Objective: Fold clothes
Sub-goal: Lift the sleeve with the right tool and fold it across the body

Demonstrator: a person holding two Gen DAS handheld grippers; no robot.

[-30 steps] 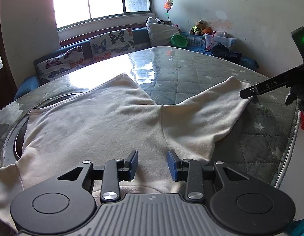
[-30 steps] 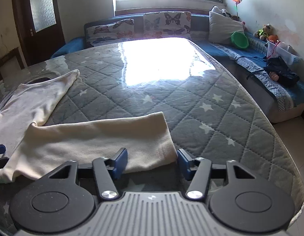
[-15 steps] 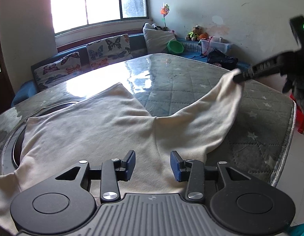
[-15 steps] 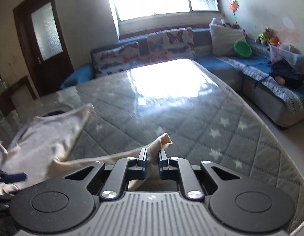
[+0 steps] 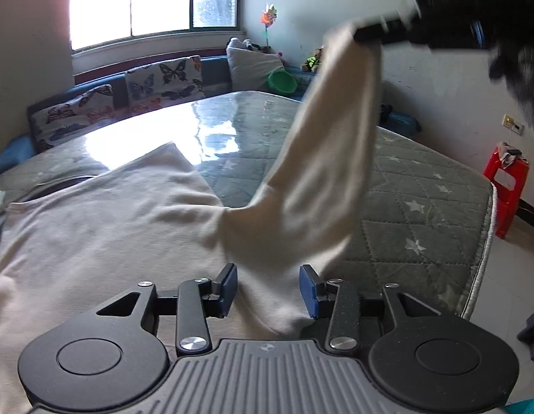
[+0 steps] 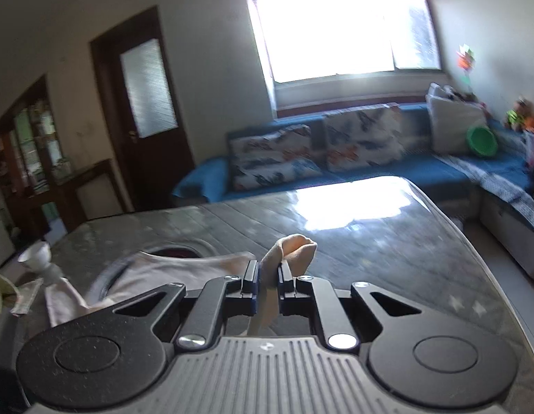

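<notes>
A cream long-sleeved top (image 5: 104, 227) lies spread on the quilted grey table (image 5: 422, 200). My left gripper (image 5: 268, 289) is open, its blue-padded fingers low over the top's near edge by the sleeve's base. My right gripper (image 6: 268, 276) is shut on the sleeve cuff (image 6: 296, 246), which bunches above the jaws. In the left wrist view the right gripper (image 5: 361, 36) holds the sleeve (image 5: 329, 158) high above the table, so it hangs stretched from the body. The top's body (image 6: 170, 269) shows lower left in the right wrist view.
A blue sofa (image 6: 405, 169) with butterfly cushions (image 5: 163, 79) runs under the window behind the table. A green bowl (image 5: 282, 81) and toys sit on it at right. A red stool (image 5: 506, 189) stands past the table's right edge. A dark door (image 6: 142, 110) is at left.
My right gripper closed on the sleeve cuff and has lifted it high off the table, swinging left. The left gripper has stayed open over the top's near edge.
</notes>
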